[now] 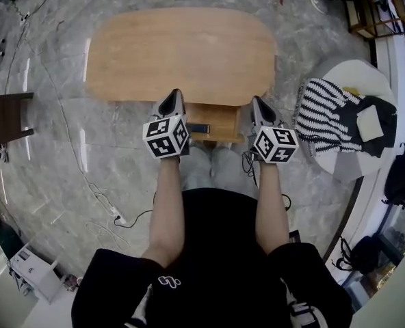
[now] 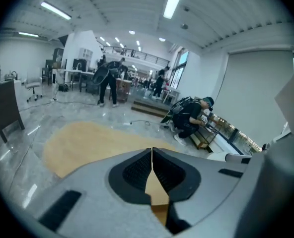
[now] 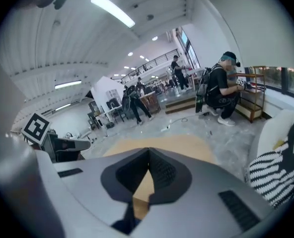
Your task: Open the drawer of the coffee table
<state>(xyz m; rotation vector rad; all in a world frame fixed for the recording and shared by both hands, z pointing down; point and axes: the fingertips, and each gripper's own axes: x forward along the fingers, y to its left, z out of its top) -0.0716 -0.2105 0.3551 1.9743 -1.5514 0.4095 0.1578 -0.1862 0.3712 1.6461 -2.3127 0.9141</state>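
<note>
At the near edge of the coffee table (image 1: 182,53), the drawer (image 1: 223,120) stands pulled out towards the person, its wooden interior exposed. A small dark object (image 1: 198,128) lies inside, near the drawer's left end; its identity cannot be determined.

Left gripper (image 1: 176,96): jaws fully closed, pads meeting along a straight seam, nothing between them. In the head view it overlaps the left end of the drawer. Its own view (image 2: 152,150) looks across the table top (image 2: 87,140) into the room, with a sliver of wood visible below the seam.

Right gripper (image 1: 256,102): jaws likewise closed on nothing. In the head view it overlaps the right end of the drawer. Its own view (image 3: 148,152) confirms the shut jaws, with the table top (image 3: 172,145) beyond.

Whether either gripper touches the drawer cannot be established from any view.

Surroundings: grey marble floor (image 1: 52,162) with a cable (image 1: 86,183) trailing across it. To the right of the coffee table stands a round white table (image 1: 353,70) carrying a black-and-white striped cloth (image 1: 325,115). A crouching person (image 2: 191,118) is seen beyond the table, beside a low wooden shelf.
</note>
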